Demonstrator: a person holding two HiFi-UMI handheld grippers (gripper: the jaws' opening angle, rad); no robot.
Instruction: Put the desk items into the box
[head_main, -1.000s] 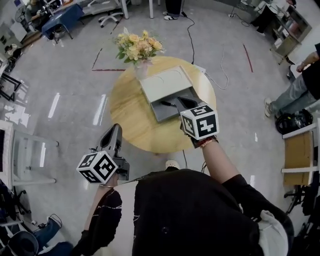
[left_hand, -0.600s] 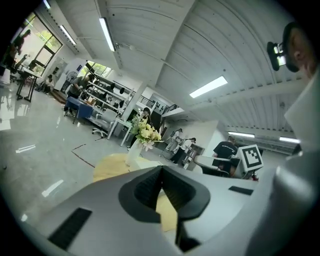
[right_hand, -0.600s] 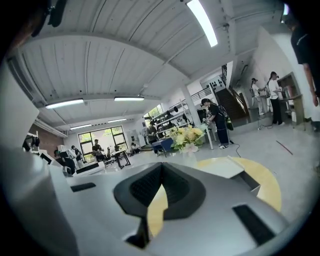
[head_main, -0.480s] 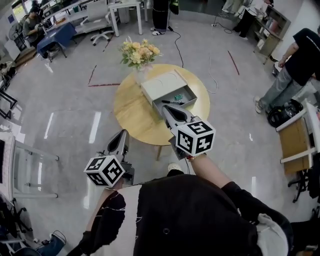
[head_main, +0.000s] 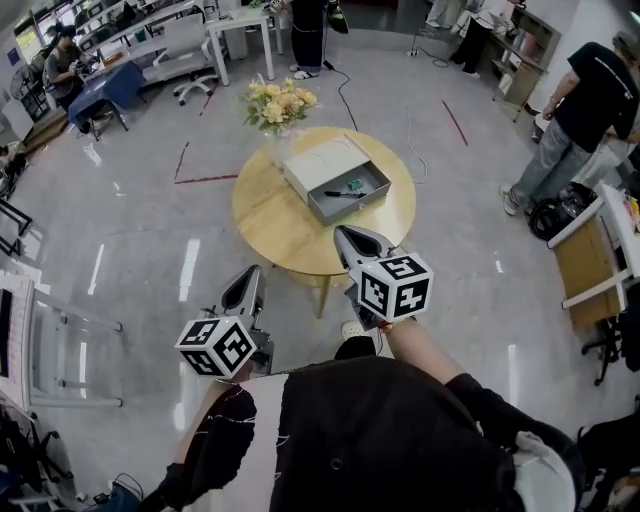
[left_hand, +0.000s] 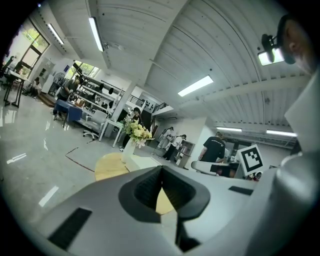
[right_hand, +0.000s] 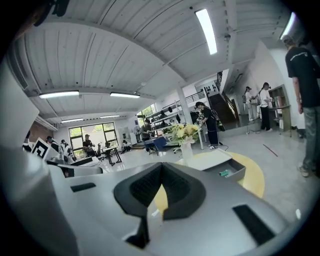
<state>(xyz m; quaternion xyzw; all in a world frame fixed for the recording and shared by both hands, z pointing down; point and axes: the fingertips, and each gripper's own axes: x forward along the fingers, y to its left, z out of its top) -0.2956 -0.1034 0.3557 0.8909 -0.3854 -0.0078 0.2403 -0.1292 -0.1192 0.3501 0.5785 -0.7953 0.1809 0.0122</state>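
Note:
An open grey box (head_main: 346, 193) with its lid (head_main: 322, 162) folded back lies on a round wooden table (head_main: 270, 215). Inside it I see a black pen (head_main: 341, 194) and a small green item (head_main: 354, 183). The box (right_hand: 231, 171) also shows in the right gripper view. My right gripper (head_main: 345, 234) is shut, empty, held off the table's near edge. My left gripper (head_main: 252, 273) is shut too, lower left, over the floor. In both gripper views the jaws meet with nothing between them.
A vase of yellow flowers (head_main: 277, 104) stands at the table's far edge beside the box. A cable (head_main: 412, 150) trails on the floor behind. People stand at the right (head_main: 578, 115) and far back. Desks and chairs (head_main: 190, 60) line the far left.
I have stepped back from the table; it now looks smaller and farther. My right gripper has drawn away from the box toward me. The left gripper stayed low at the left.

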